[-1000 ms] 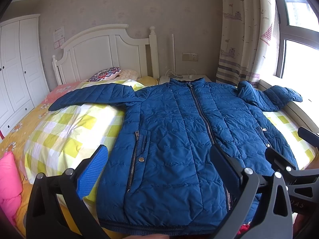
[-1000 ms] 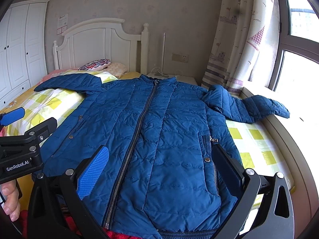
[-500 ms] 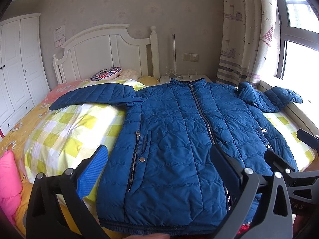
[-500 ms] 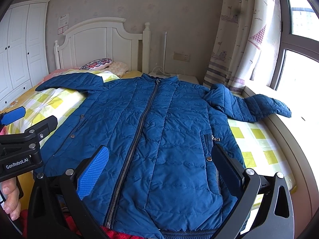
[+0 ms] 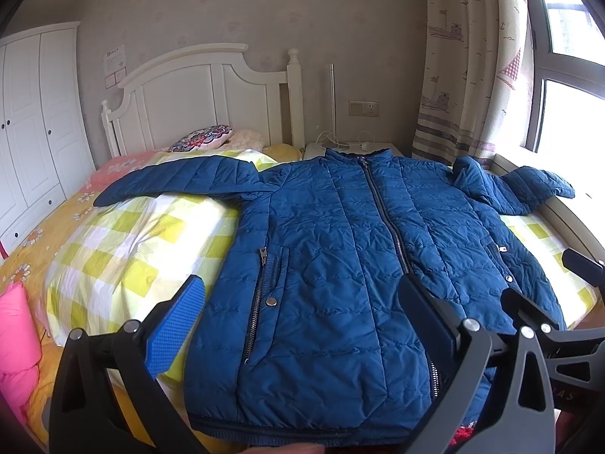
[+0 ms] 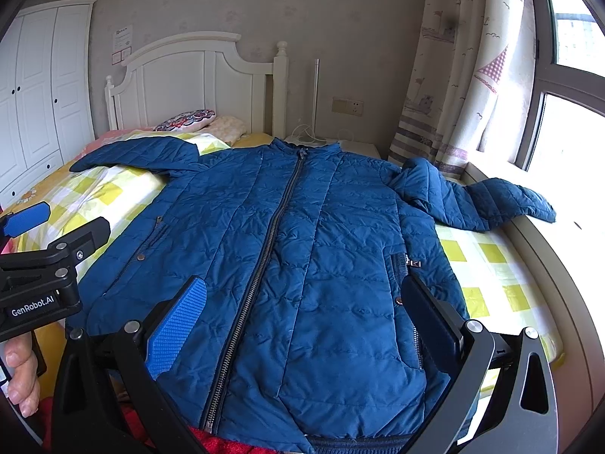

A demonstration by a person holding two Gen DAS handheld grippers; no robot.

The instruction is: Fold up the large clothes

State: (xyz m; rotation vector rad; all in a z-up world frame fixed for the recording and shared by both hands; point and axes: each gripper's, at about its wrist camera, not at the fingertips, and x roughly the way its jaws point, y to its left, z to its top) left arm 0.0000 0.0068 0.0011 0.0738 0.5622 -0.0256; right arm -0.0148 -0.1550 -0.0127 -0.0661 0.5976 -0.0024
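Note:
A blue quilted jacket (image 5: 340, 265) lies zipped and face up on the bed, collar toward the headboard. Its left sleeve (image 5: 177, 181) stretches out over the checked quilt. The right sleeve (image 6: 472, 204) is bent at the window ledge. My left gripper (image 5: 302, 325) hovers open over the lower left part of the jacket, near the hem, holding nothing. My right gripper (image 6: 302, 321) stands open above the lower right front, also empty. In the right wrist view the left gripper (image 6: 62, 223) shows at the left edge, gripped by a hand (image 6: 20, 374).
A yellow-green checked quilt (image 5: 124, 249) covers the bed under the jacket. White headboard (image 5: 196, 90) and pillows (image 5: 204, 138) are at the far end, a wardrobe (image 5: 34, 128) on the left. Curtain (image 6: 453, 75) and window ledge (image 6: 559, 265) run along the right. Red cloth (image 6: 219, 444) lies by the hem.
Both views have shifted only slightly. The jacket lies as before and both grippers stay open.

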